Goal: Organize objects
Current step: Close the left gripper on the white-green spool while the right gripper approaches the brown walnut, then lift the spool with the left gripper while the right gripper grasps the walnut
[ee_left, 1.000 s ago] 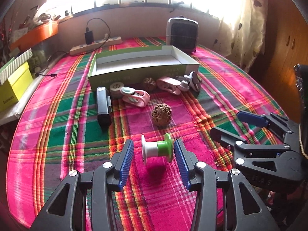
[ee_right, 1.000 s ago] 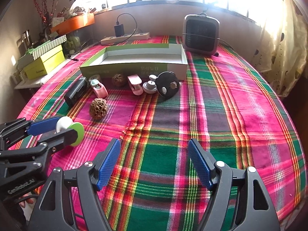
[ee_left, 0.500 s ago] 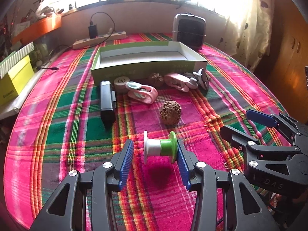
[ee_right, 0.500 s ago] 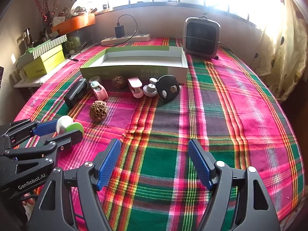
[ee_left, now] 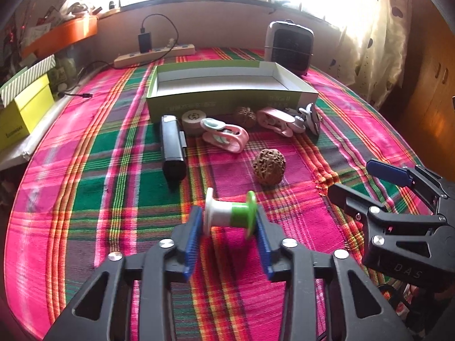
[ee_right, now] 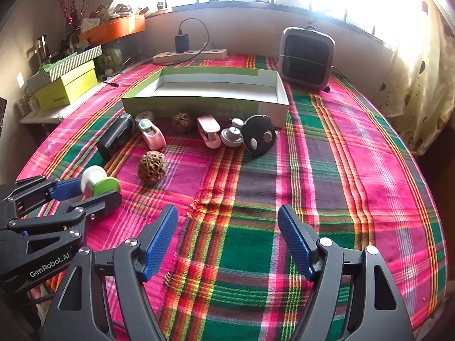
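Note:
A white and green spool [ee_left: 230,214] lies sideways on the plaid cloth between the blue pads of my left gripper [ee_left: 229,227]. The jaws are closing, and both pads sit against the spool's end flanges. In the right wrist view the same spool [ee_right: 98,182] shows in the left gripper [ee_right: 85,193] at the lower left. My right gripper [ee_right: 227,241] stands open over bare cloth with nothing between its fingers. A shallow green and white box [ee_left: 227,102] stands farther back. In front of it lie a black device [ee_left: 172,147], pink clips [ee_left: 227,137] and a wrinkled walnut [ee_left: 268,166].
A grey heater [ee_left: 288,47] and a power strip [ee_left: 155,55] with a charger stand at the table's far edge. A yellow box [ee_left: 25,110] sits on a shelf to the left. The right gripper [ee_left: 366,182] is close by on the left gripper's right.
The left gripper's pads have come together onto the spool's two ends, and the spool now looks slightly tilted and blurred. The right gripper has stayed open and in place.

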Demonstrator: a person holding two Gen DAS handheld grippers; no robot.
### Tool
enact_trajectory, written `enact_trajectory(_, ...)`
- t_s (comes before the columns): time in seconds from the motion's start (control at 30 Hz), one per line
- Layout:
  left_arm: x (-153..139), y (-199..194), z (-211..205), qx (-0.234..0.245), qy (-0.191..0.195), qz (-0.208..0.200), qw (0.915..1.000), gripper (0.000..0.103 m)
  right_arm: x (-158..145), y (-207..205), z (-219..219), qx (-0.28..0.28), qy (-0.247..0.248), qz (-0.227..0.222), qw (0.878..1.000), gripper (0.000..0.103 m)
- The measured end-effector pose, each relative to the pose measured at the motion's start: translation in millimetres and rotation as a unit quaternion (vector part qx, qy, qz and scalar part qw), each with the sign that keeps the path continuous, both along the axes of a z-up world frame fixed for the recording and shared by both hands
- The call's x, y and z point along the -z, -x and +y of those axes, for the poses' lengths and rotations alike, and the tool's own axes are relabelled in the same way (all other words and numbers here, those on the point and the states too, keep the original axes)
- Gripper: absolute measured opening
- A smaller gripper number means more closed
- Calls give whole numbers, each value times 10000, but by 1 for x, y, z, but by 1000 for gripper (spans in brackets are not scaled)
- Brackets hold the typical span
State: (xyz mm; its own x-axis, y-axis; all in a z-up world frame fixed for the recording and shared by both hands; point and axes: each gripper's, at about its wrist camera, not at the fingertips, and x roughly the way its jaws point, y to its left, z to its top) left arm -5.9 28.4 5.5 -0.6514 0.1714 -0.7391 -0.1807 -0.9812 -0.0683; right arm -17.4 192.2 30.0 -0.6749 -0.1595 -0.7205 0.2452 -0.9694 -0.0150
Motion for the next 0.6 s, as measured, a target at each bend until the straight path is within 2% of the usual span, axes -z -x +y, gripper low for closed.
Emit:
enact_trajectory(0.2, 1, 1, -10, -125, -29, 19, 9999, 31, -5, 6, -7, -61, 17, 21, 10000, 73)
enact_trajectory(0.6, 1, 3, -38, -524, -36, 59, 9986, 30, -7, 20, -42, -616, 220, -71, 9978, 73)
